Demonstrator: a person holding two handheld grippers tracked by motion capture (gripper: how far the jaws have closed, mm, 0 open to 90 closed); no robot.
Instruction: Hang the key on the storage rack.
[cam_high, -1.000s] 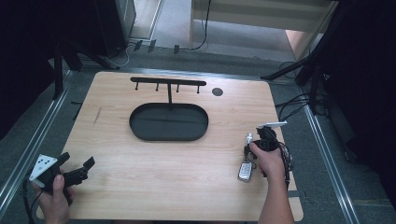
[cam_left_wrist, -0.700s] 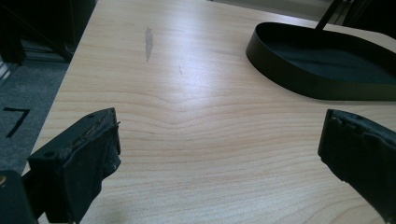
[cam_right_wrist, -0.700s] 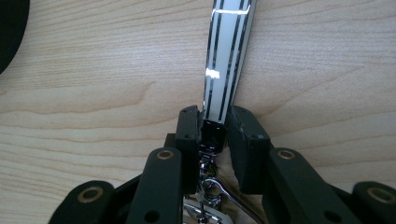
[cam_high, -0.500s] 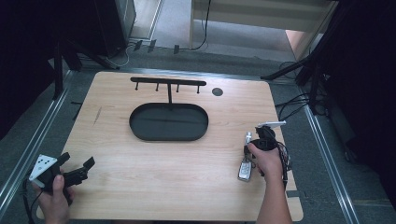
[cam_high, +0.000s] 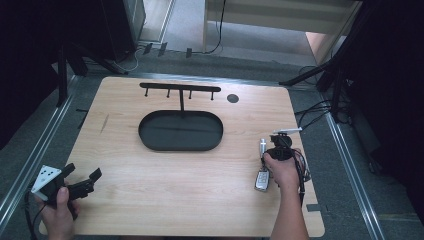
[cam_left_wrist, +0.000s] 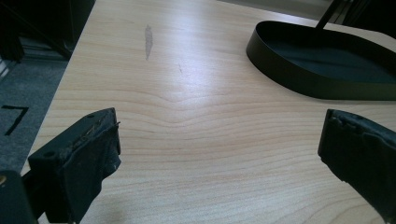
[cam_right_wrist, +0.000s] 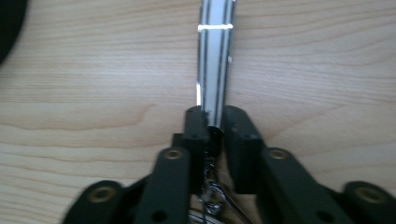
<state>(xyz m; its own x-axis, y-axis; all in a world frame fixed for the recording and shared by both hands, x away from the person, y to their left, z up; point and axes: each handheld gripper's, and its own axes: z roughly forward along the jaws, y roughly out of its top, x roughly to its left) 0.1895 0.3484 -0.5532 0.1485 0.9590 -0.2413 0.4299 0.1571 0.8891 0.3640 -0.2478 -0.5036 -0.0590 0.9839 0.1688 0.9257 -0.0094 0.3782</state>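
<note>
Right tool (cam_right_wrist: 215, 116) is closed on a silver metal bar (cam_right_wrist: 215, 56); its jaws have just been closing, and in the right gripper view the bar's near end is pinched between the two black pads. The bar runs straight out from the jaws over the wood grain, with a bright glint across it near the top. A key ring (cam_right_wrist: 212, 196) is seen below the jaws, between the tool's linkage arms.

In the high view the right tool (cam_high: 274, 150) is held over the right part of the worktop (cam_high: 150, 200), near its right edge. The bar (cam_high: 263, 146) is seen just left of the tool. A key fob (cam_high: 262, 180) lies flat on the worktop just beside the right hand (cam_high: 281, 170), toward the near edge. Whether the fob is linked to the bar cannot be told.

Left tool (cam_high: 82, 182) is held at the near-left corner of the worktop, jaws wide, nothing between them. In the left gripper view bare wood is seen between the two pads.

A black oval tray (cam_high: 150, 142) sits mid-worktop, well apart from both tools. A black hook rack (cam_high: 180, 87) stands on a post at the tray's far side. A small dark round disc (cam_high: 232, 98) is seen right of the rack.
</note>
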